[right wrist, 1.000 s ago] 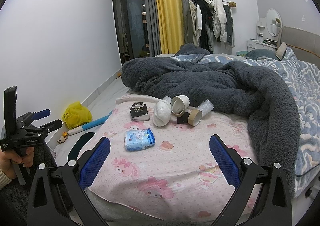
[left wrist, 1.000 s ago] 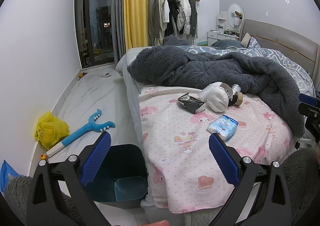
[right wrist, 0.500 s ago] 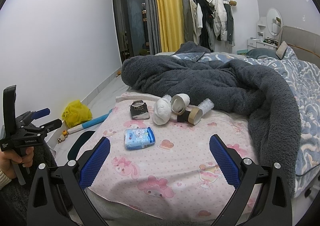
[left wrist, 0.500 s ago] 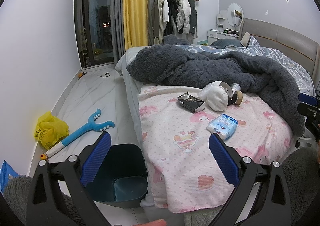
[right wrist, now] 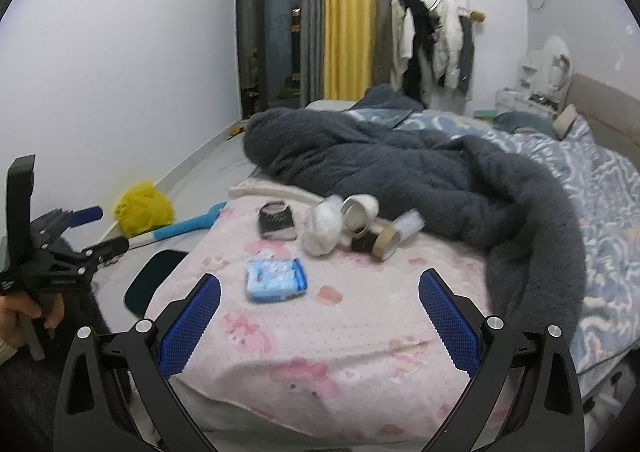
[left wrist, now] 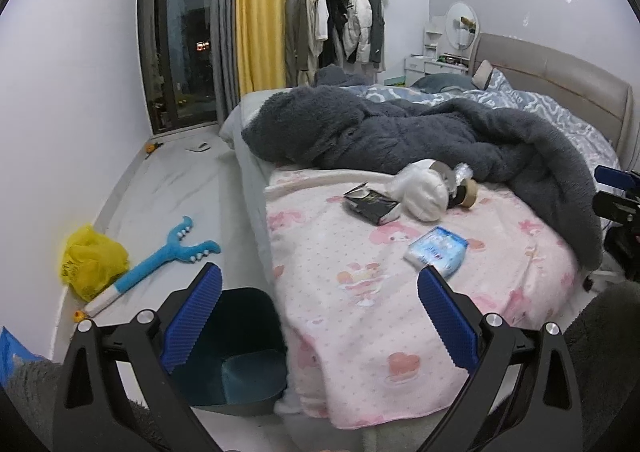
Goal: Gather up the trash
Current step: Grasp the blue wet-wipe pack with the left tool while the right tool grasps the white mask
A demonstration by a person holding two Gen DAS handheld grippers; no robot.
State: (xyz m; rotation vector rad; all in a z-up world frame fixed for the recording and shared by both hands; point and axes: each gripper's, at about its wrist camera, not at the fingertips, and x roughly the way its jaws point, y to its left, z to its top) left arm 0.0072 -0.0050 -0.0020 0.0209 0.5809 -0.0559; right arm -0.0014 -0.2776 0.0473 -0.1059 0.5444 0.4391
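Note:
Trash lies on the pink blanket [right wrist: 320, 336] of the bed: a blue tissue pack [right wrist: 276, 279], a black wrapper [right wrist: 277, 221], a white crumpled ball [right wrist: 323, 228], a white cup [right wrist: 360, 210], a cardboard tape roll [right wrist: 380, 242] and clear plastic [right wrist: 410, 222]. The left wrist view shows the pack [left wrist: 437, 250], wrapper [left wrist: 372, 203] and ball [left wrist: 424, 194]. A dark teal bin [left wrist: 236, 348] stands on the floor by the bed. My left gripper [left wrist: 320, 322] is open and empty above the bin's edge. My right gripper [right wrist: 320, 322] is open and empty, short of the pack.
A grey fleece blanket [right wrist: 420, 172] is heaped behind the trash. On the floor lie a yellow bag [left wrist: 90, 258] and a blue toy stick [left wrist: 160, 262]. A wall runs along the left. The left gripper also shows in the right wrist view [right wrist: 86, 230].
My right gripper has moved forward and a little right toward the trash on the bed. My left gripper has barely moved. Both stay open.

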